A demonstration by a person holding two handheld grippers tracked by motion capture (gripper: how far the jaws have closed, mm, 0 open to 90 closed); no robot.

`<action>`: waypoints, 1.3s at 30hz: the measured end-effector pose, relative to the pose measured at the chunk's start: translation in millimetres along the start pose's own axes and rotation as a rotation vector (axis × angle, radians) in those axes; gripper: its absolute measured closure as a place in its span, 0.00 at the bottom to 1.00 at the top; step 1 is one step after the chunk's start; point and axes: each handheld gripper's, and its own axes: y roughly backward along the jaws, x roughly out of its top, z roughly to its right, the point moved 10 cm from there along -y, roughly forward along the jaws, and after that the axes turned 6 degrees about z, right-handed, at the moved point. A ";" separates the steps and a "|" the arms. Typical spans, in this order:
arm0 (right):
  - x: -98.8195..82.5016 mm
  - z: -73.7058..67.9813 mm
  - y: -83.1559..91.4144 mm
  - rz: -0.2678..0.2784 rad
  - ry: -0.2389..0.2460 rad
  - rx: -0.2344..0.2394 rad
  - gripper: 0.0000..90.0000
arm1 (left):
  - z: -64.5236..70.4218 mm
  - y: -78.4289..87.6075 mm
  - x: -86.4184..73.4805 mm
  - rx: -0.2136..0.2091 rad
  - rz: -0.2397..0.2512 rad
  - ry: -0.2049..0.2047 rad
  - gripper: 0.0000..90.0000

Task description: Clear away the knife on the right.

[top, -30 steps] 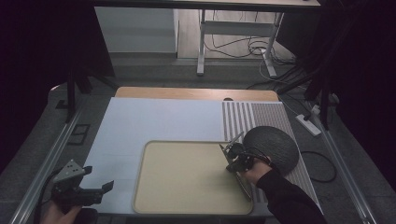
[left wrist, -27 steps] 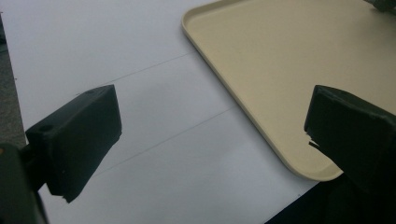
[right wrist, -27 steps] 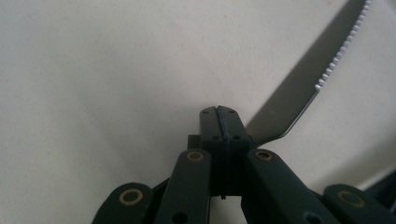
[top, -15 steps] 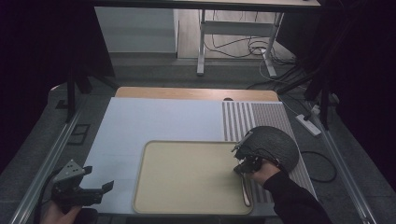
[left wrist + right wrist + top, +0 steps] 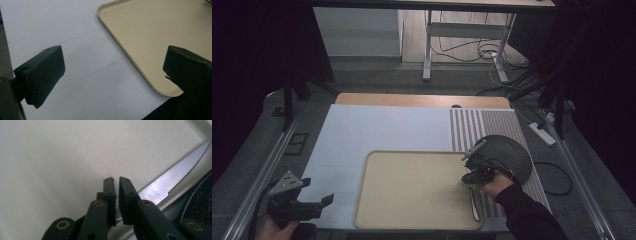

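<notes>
I see my right gripper (image 5: pixel 116 180), its jaws just easing apart to a narrow gap, above the knife (image 5: pixel 172 178), whose blade runs toward two o'clock on the tray (image 5: pixel 50 157).

A lab: railed test table (image 5: pixel 362 125), loose floor cables (image 5: pixel 492 52).

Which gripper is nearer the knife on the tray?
The right gripper: it sits right over the knife at the tray's right edge. The left gripper hovers off the tray's left side, far from it.
</notes>
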 end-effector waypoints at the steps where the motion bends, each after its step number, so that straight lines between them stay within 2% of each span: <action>1: 1.2 -0.4 0.9 0.006 -0.001 -0.001 0.91 | 0.0 0.0 0.0 0.000 0.000 0.000 0.04; 8: 7.4 -0.4 7.4 0.041 -0.033 -0.034 0.74 | 0.0 0.1 0.0 0.000 0.000 0.000 0.04; 13: 10.1 -0.3 12.8 0.069 -0.063 -0.044 0.57 | 0.0 0.0 0.0 0.000 -0.001 0.000 0.04; 18: 11.3 -1.3 17.8 0.083 -0.073 -0.062 0.40 | 0.0 -0.1 -0.1 0.001 -0.001 0.000 0.04; 22: 9.9 -2.3 21.9 0.082 -0.045 -0.087 0.35 | 0.0 -0.1 -0.1 0.001 -0.002 0.000 0.04; 25: 9.0 -1.7 24.6 0.099 -0.042 -0.102 0.28 | 0.0 -0.1 -0.1 0.001 -0.001 0.000 0.04; 31: 3.9 4.1 31.0 0.139 -0.084 -0.118 0.13 | 0.1 -0.1 -0.1 0.001 -0.002 0.000 0.04; 39: -5.0 6.3 35.8 0.158 -0.092 -0.119 0.03 | 0.1 -0.3 -0.1 0.002 -0.003 -0.001 0.04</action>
